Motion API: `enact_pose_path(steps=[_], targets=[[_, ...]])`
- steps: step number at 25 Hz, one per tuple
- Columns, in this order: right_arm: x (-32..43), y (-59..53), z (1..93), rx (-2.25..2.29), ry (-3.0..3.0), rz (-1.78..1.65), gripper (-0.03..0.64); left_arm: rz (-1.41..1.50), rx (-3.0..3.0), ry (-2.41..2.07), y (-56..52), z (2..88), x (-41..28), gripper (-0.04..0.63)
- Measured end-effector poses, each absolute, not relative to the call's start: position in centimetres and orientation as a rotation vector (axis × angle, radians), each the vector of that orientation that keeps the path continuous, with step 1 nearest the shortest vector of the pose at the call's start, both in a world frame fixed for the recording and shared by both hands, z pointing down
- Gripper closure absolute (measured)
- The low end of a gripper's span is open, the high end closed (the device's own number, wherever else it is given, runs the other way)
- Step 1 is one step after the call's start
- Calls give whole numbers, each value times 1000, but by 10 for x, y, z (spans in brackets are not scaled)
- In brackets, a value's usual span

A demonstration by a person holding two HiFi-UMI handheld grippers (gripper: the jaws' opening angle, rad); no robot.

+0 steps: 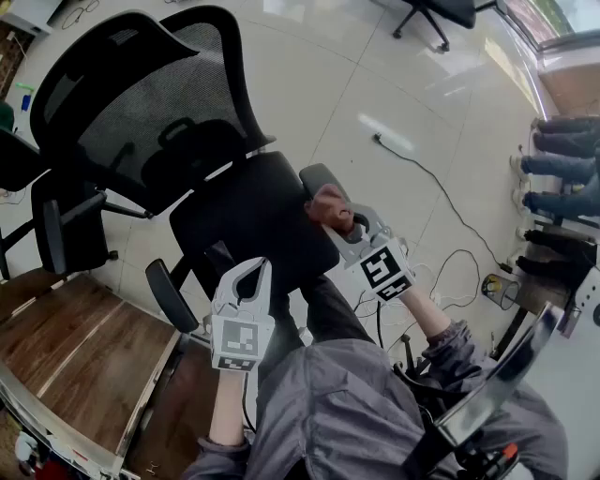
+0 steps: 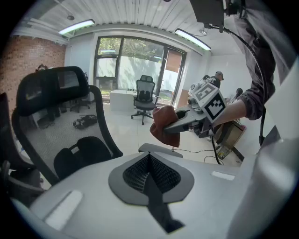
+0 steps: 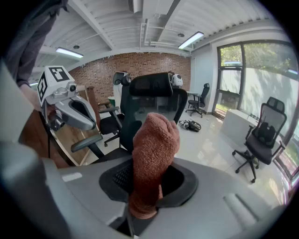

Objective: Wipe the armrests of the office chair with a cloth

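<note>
We see a black mesh office chair point(image 1: 141, 103) from above, its seat point(image 1: 253, 220) in the middle of the scene on a pale tiled floor point(image 1: 394, 84). One grey armrest point(image 1: 317, 175) stands at the right edge of the seat, and the other armrest point(image 1: 169, 295) is nearer, at the left.

The right gripper point(image 1: 349, 223) reaches in from the near right. Its jaws are clamped on a reddish-brown cloth point(image 1: 330, 208), which bunches up thickly between them in the right gripper view. The cloth sits at the near end of the right armrest. In the left gripper view it hangs just above the armrest pad, and we cannot tell whether it touches.

The left gripper point(image 1: 255, 266) hovers over the near edge of the seat, beside the near armrest. Its jaws are pressed together with nothing between them.

A wooden table point(image 1: 75, 352) fills the near left corner. A thin cable point(image 1: 441, 197) trails across the floor at the right. The legs of several people point(image 1: 562, 164) show along the right edge. Another office chair point(image 1: 436, 11) stands far off at the top.
</note>
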State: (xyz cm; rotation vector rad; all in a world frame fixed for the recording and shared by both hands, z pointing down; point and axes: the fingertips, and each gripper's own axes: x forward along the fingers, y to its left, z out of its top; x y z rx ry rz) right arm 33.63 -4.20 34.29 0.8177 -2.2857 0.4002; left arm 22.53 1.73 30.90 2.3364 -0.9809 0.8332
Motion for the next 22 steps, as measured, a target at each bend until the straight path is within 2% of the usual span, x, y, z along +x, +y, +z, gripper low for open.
enact_pose_path(steps=[9,17,22], targets=[[343,-150,445,720,-2267,226,523,790,2288,-982,-29,395,252,580],[346,-150,472,686,-2251,212,523,767,2233,-947,-8,426,264,580],[355,-111,472,692,-2221,244,523,747,2242,-952,5,425,261,580]])
